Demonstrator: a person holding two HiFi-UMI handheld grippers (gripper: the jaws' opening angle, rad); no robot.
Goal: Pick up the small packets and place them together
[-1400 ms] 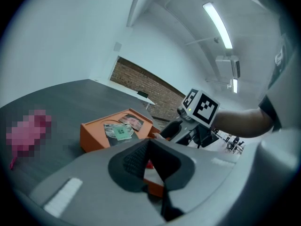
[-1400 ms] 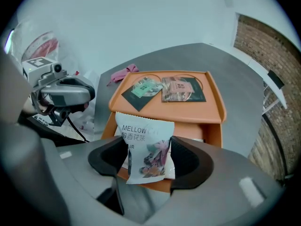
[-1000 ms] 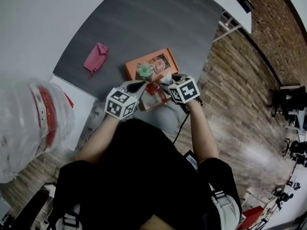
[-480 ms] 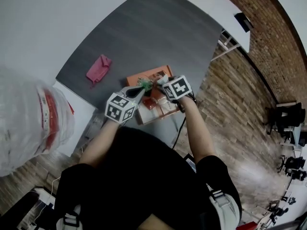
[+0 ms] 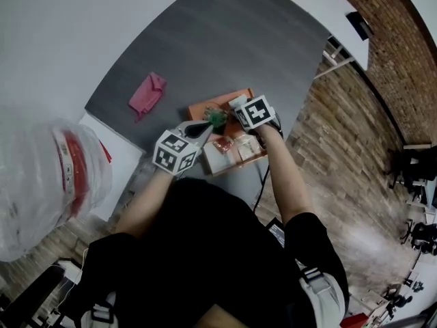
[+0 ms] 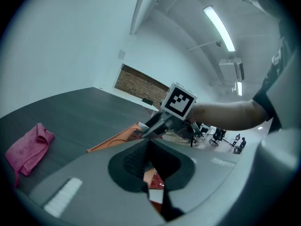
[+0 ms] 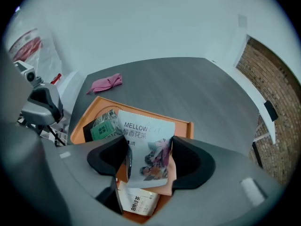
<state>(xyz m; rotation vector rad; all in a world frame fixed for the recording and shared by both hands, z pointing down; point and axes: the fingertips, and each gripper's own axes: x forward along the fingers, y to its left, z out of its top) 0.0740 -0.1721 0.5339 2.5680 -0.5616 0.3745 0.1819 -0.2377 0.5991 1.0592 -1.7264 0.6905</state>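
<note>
An orange tray [image 5: 198, 108] on the grey table holds several small packets: a green one [image 7: 104, 126], a red one [image 5: 222, 144] and white ones [image 5: 237, 149]. My right gripper [image 7: 149, 159] hangs over the tray with a white "MELLOW" flower-print packet [image 7: 146, 149] upright between its pads. Its jaws are opening, and the pads still touch the packet's sides. Another white packet [image 7: 136, 204] lies under it. My left gripper [image 5: 205, 125] is shut with nothing in it, over the tray's near part. Below its jaws the red packet [image 6: 155, 179] shows.
A pink cloth [image 5: 147, 93] lies on the table left of the tray. A clear plastic bag with red print [image 5: 48, 183] stands at the left by a white surface. The table edge and brick-pattern floor [image 5: 341, 135] are to the right.
Both grippers have moved farther in over the tray. The right one has gone toward its far end with the white packet.
</note>
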